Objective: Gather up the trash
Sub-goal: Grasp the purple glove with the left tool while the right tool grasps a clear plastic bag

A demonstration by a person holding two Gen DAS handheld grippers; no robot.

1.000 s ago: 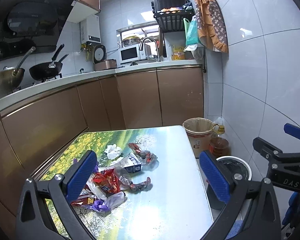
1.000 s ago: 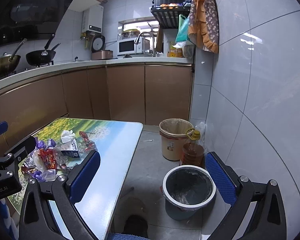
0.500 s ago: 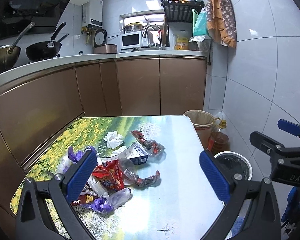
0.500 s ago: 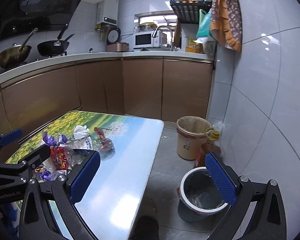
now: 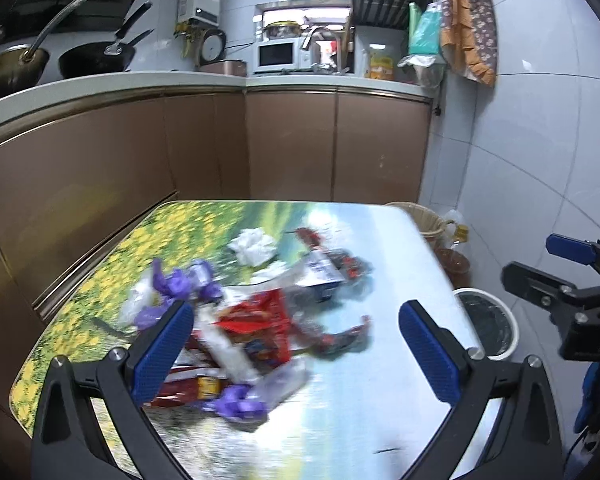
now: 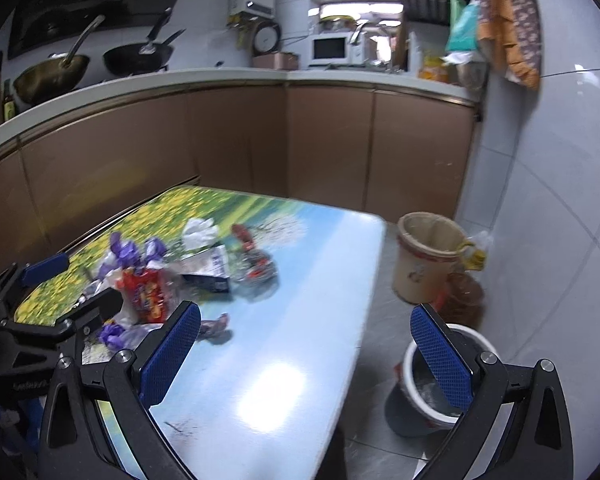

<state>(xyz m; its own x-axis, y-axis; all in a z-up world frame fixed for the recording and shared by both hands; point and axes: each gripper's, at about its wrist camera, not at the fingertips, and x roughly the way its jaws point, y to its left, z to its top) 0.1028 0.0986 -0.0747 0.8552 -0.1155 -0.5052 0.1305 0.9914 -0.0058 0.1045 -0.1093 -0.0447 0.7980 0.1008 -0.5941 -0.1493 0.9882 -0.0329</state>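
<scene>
The left gripper (image 5: pixel 296 344) is held spread wide and empty above the wrapper pile (image 5: pixel 256 328) on the landscape-printed table (image 5: pixel 372 408), presumably lined up for a first grab. The right gripper (image 6: pixel 306 354), likewise agape and empty, is poised over the table edge beside the white-rimmed bin (image 6: pixel 432 392), the likely drop point.

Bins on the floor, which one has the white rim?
The low grey bin nearest the right claw. The tan bin farther back, past the table corner, is taller and has no white rim.
</scene>
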